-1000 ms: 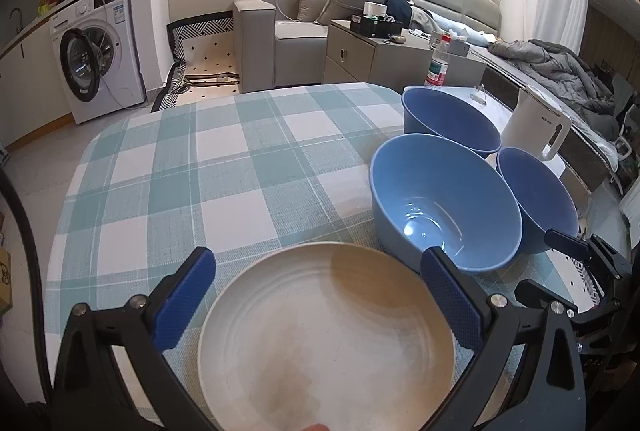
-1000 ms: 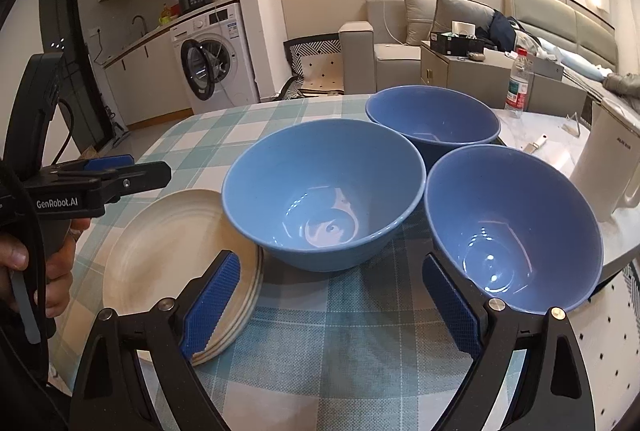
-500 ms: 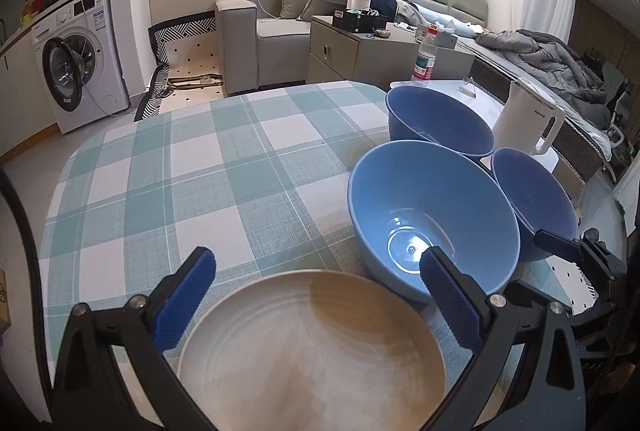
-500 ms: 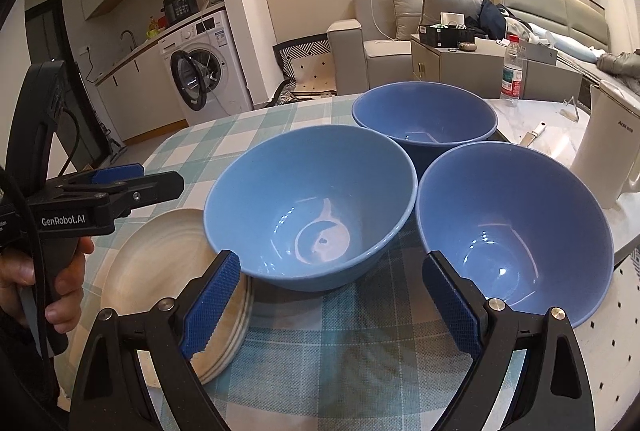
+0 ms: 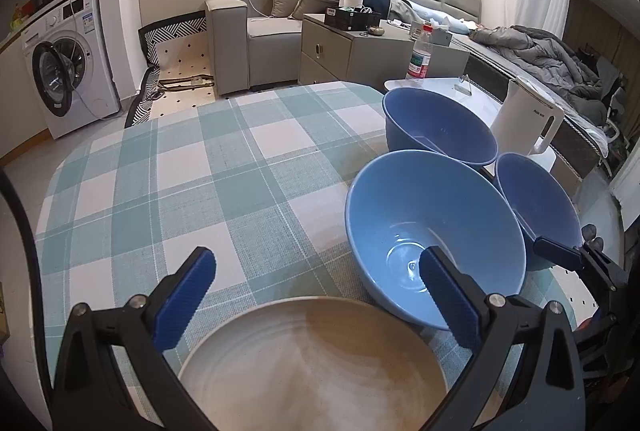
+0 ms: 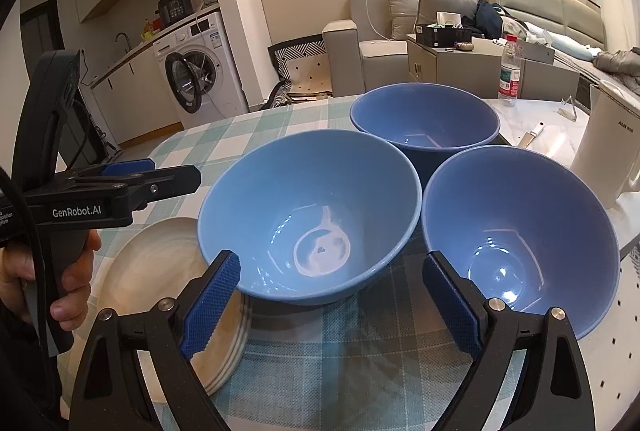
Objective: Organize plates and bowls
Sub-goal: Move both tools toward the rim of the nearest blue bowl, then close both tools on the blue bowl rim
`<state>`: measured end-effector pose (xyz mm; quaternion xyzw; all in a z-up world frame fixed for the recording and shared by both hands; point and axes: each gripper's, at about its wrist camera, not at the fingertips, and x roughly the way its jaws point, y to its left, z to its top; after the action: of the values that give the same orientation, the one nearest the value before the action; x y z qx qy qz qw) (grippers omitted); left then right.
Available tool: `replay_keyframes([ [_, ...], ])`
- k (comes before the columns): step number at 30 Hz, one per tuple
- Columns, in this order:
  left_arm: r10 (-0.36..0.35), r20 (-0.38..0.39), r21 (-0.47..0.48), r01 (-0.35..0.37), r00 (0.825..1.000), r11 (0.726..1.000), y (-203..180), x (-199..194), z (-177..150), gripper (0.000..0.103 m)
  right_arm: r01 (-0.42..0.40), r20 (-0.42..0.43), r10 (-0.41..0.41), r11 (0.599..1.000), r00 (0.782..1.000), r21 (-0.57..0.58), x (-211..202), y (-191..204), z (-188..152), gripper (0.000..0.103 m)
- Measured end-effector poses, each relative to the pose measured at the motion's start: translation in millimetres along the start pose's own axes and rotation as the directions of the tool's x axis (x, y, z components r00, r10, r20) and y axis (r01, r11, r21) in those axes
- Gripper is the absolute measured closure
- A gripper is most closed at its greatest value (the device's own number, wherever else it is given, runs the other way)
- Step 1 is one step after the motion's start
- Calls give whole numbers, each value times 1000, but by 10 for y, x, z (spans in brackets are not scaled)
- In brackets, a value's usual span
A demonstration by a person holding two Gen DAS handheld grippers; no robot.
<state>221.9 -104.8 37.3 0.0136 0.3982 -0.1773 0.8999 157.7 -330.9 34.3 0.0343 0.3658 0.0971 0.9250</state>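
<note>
On the table (image 6: 280, 371), three bowls cluster: near bowl (image 6: 312, 231), one (image 6: 520, 251) at 3 o'clock, another (image 6: 424, 119) at 1; plates (image 6: 160, 291) at 9.

Three blue bowls, e.g. nearest bowl (image 6: 310, 227): glossy glazed ceramic, smooth, w/ light glints inside. Plates (image 6: 160, 271): cream, matt, faint concentric ridges, stacked. Tablecloth (image 5: 180, 191): woven cloth, teal/white check, coarse weave visible. Left gripper (image 5: 316, 295) & right gripper (image 6: 332, 295): matt black plastic w/ blue ribbed pads (image 6: 210, 305), metal screws. Kettle (image 6: 604, 151): smooth white plastic. Bottle (image 6: 510, 71): clear plastic.
</note>
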Motion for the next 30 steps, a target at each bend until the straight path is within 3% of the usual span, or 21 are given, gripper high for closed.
replay_keyframes([
  [8, -26, -6, -4, 26, 1000, 1000, -21, 80, 49, 3, -10, 16, 10, 1000, 1000, -16, 8, 53, 10, 9],
  [15, -43, -39, 5, 43, 998, 999, -90, 200, 67, 17, -13, 17, 14, 1000, 1000, -16, 37, 49, 26, 13],
  [22, -46, -80, 12, 47, 996, 999, -123, 328, 46, 46, 24, 10, -24, 1000, 1000, -6, 79, 6, 40, 27],
  [30, -45, -113, 34, 49, 993, 998, -179, 426, 26, 70, 47, 10, -47, 999, 999, -2, 100, -42, 40, 39],
])
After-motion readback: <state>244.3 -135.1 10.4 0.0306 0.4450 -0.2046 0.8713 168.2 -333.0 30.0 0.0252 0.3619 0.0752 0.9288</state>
